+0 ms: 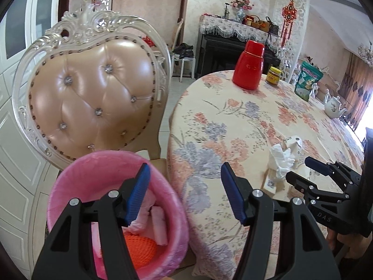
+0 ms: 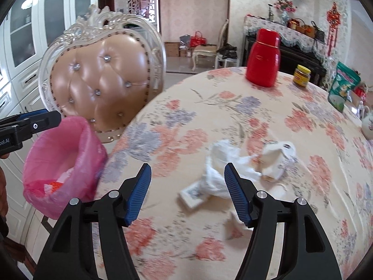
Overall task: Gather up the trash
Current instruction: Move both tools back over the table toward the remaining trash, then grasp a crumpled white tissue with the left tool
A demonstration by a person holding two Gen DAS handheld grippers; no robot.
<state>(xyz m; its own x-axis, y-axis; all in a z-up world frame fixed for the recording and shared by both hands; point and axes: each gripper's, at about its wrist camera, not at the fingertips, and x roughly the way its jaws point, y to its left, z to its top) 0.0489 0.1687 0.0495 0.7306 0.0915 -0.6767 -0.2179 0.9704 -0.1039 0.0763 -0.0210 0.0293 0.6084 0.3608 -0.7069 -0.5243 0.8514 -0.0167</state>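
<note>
A pink-lined trash bin (image 1: 77, 182) stands beside the round table; in it lie an orange mesh piece (image 1: 139, 249) and white wrappers. It also shows in the right wrist view (image 2: 70, 154). My left gripper (image 1: 184, 193) is open and empty, above the bin's right rim and the table edge. On the table lie crumpled white tissue (image 2: 221, 163), a crumpled paper cup (image 2: 277, 158) and a small flat packet (image 2: 193, 193). My right gripper (image 2: 186, 191) is open and empty, just above and before the tissue and packet. In the left wrist view it (image 1: 300, 170) sits next to the tissue (image 1: 279, 161).
A padded chair (image 1: 91, 98) stands behind the bin. On the floral tablecloth (image 2: 186, 116) at the far side stand a red thermos (image 2: 263, 58), a yellow-lidded jar (image 2: 302, 74), a green bag (image 2: 342, 88) and a white teapot (image 1: 333, 107). White cabinets line the left.
</note>
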